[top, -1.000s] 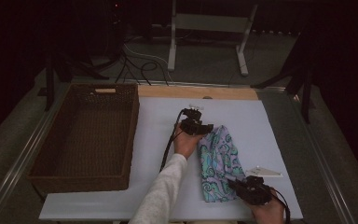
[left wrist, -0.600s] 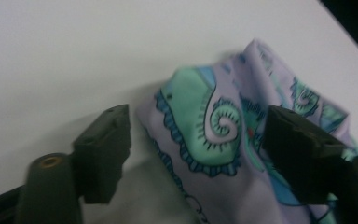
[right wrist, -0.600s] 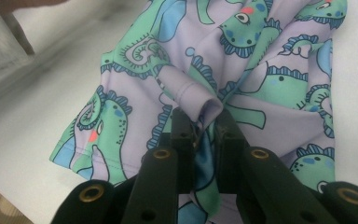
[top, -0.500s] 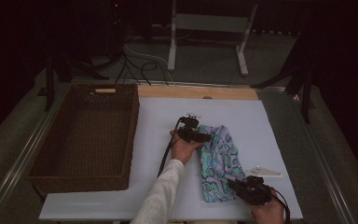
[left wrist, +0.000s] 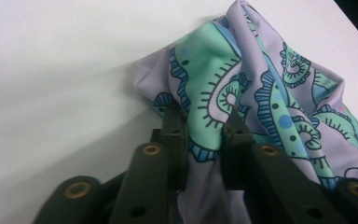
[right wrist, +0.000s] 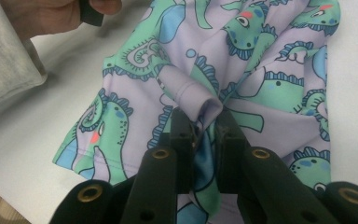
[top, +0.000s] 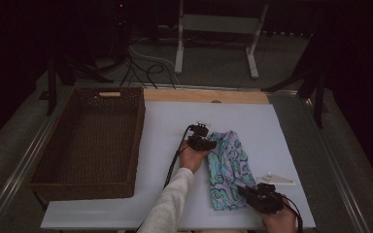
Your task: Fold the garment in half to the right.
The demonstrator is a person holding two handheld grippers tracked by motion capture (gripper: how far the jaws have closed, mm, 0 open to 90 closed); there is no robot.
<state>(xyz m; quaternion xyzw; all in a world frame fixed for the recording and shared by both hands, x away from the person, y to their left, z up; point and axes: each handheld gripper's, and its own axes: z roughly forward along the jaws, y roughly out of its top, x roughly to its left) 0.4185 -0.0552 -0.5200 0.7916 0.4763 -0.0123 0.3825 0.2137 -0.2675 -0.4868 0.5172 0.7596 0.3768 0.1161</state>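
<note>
Cloth [top: 228, 170] at my 12 o'clock: left gripper [left wrist: 204, 122] jaws just closed, pinching a fold; right gripper [right wrist: 200, 122] clamps hem, ready to lift.

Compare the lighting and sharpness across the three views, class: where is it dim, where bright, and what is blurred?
High view: dim overall, the surroundings nearly black, the wicker basket murky, only the white table lit. Left gripper view: bright, the patterned garment crisp, the near jaws soft, a faint shadow beside the fabric. Right gripper view: evenly lit, the print sharp, the hand at the top corner blurred.
</note>
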